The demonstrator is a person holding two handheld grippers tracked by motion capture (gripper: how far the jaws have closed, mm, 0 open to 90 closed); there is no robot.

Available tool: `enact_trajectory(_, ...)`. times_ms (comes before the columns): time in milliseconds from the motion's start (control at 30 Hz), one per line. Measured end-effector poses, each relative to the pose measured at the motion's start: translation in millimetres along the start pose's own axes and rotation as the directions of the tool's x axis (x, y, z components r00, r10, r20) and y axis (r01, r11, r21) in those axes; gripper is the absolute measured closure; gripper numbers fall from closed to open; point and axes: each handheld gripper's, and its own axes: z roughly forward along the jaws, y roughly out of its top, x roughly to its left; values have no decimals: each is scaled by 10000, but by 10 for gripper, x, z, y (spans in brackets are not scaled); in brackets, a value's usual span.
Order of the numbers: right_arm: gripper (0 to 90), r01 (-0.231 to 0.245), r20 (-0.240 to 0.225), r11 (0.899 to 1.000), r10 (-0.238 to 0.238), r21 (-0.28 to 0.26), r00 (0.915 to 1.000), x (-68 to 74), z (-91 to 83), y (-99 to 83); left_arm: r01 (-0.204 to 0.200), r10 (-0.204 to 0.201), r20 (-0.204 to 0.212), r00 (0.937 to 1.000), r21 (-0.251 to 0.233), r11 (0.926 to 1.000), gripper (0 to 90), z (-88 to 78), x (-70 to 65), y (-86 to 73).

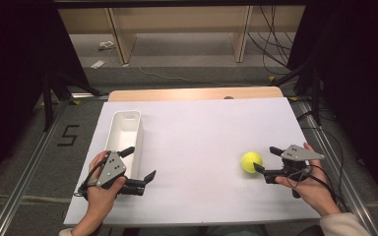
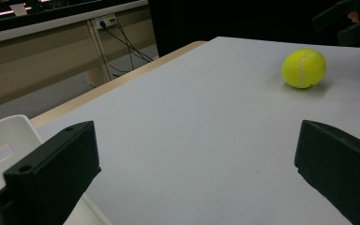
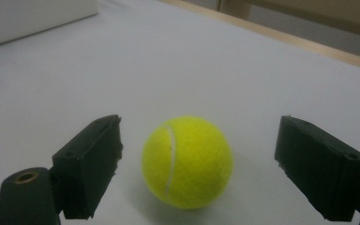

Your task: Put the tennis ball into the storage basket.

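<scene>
The yellow ball [image 1: 251,162] is seen at the lower right of the high view, on the white table [image 1: 202,132]. The right gripper [image 1: 267,160] is held wide open around it, ready to squeeze. The left gripper [image 1: 140,163] is kept open beside the white bin [image 1: 124,132], holding nothing.

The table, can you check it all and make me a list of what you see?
Surface: white table, bare in the middle.
Job's things: yellow tennis ball on the table; white bin at the left.
Clutter: nothing seen.
Grippers: right gripper open, fingers either side of the ball, not touching; left gripper open beside the bin.
Cables: cables on the floor behind.
Surroundings: wooden shelving, dark curtains.
</scene>
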Motion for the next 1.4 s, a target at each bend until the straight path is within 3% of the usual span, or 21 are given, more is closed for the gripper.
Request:
enact_trajectory(700,157,62,57,9961,-68,880,10000,-11,369,25,17,-17,-6,10000,-29,10000,0,-1,-6,3)
enact_trajectory(833,156,128,3,9910,-130,1332,9999,-2,470,4,17,-17,-7,10000,-38,10000,0,-3,-7,5)
enact_trajectory(1400,166,127,-72,9751,-114,2213,9999,-3,610,-55,-2,2,2,10000,-27,10000,0,-7,-3,6)
